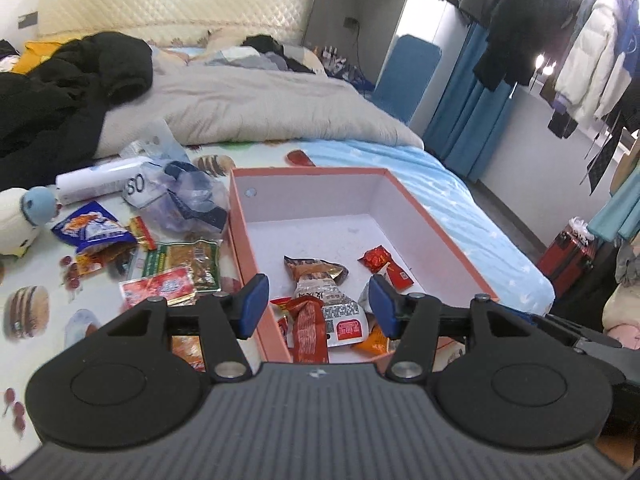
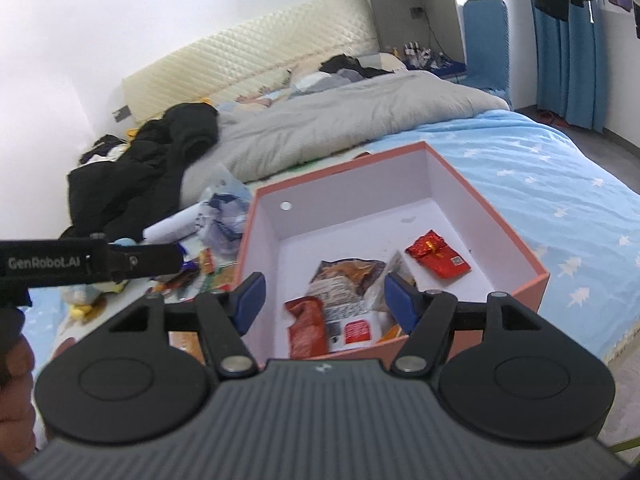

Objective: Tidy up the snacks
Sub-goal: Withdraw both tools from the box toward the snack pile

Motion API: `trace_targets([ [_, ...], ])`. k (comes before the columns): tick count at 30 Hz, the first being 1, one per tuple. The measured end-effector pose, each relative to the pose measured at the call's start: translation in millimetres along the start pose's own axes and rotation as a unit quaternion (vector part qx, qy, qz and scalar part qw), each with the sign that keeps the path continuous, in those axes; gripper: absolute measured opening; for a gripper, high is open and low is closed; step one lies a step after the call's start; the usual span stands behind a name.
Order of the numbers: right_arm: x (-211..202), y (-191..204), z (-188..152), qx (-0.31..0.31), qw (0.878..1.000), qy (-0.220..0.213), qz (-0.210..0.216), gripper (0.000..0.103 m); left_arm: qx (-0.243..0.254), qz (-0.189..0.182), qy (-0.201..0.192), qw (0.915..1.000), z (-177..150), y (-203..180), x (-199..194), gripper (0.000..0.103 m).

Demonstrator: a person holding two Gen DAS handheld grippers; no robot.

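Plush toy (image 1: 18, 220): far left on the bed, outside the sorting area.
White roll (image 1: 100, 178): lies beside a crumpled clear bag (image 1: 192, 200), behind the loose snacks; neither reads as a snack.
Loose snacks: a blue packet (image 1: 94, 232), a green-and-brown packet (image 1: 186, 264) and a red sachet (image 1: 158, 286) lie on the printed sheet just left of the box. Status: not yet sorted.
Left gripper (image 1: 318, 306): jaws parted, nothing between the blue pads; it hangs above the near left corner of the box.
Pink box (image 1: 236, 216): open-topped and resting on the bed. The near half holds snacks; the far half of the floor is bare.
Boxed snacks: a brown-and-white packet (image 1: 320, 280), a red-orange packet (image 1: 308, 328) partly on top of it, and a small red packet (image 1: 378, 260) further right.
Right gripper (image 2: 324, 300): jaws apart and empty, above the near end of the box, pointing down at the boxed snacks.
Blue sheet (image 2: 560, 184): right of the box, no snacks visible on it.
Progress: judged roughly half done. Several packets are in the box and several are still outside.
Remaining: pick up the loose packets on the left and place them in the box.
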State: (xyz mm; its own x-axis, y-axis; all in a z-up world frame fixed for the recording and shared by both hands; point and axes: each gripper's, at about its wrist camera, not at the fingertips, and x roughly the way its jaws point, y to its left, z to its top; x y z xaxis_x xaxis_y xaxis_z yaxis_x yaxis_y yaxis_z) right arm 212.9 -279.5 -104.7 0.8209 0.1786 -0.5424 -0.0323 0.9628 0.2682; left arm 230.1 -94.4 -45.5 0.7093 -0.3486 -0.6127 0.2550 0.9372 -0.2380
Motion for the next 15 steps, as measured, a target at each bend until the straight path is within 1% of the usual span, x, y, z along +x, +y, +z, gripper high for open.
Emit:
trace_targets([
  [5,-25,17,-11,-0.013,1.0,-0.01,0.012,0.068,-0.008,0.002,-0.021,0.9997,-17,3,-43,0.061],
  [8,-37,26,-19,-0.02,1.0,-0.014,0.017,0.068,-0.014,0.004,-0.025,0.9996,-28,7,-65,0.061],
  [10,-43,31,-25,-0.021,0.999,-0.015,0.023,0.068,-0.028,-0.004,-0.026,0.9993,-35,15,-79,0.061],
  [13,-45,36,-35,-0.02,0.999,-0.006,0.032,0.068,-0.033,0.015,-0.033,0.9988,-45,25,-97,0.061],
  [15,-48,39,-40,-0.024,0.999,-0.004,0.039,0.068,-0.038,0.02,-0.036,0.9984,-52,30,-106,0.061],
])
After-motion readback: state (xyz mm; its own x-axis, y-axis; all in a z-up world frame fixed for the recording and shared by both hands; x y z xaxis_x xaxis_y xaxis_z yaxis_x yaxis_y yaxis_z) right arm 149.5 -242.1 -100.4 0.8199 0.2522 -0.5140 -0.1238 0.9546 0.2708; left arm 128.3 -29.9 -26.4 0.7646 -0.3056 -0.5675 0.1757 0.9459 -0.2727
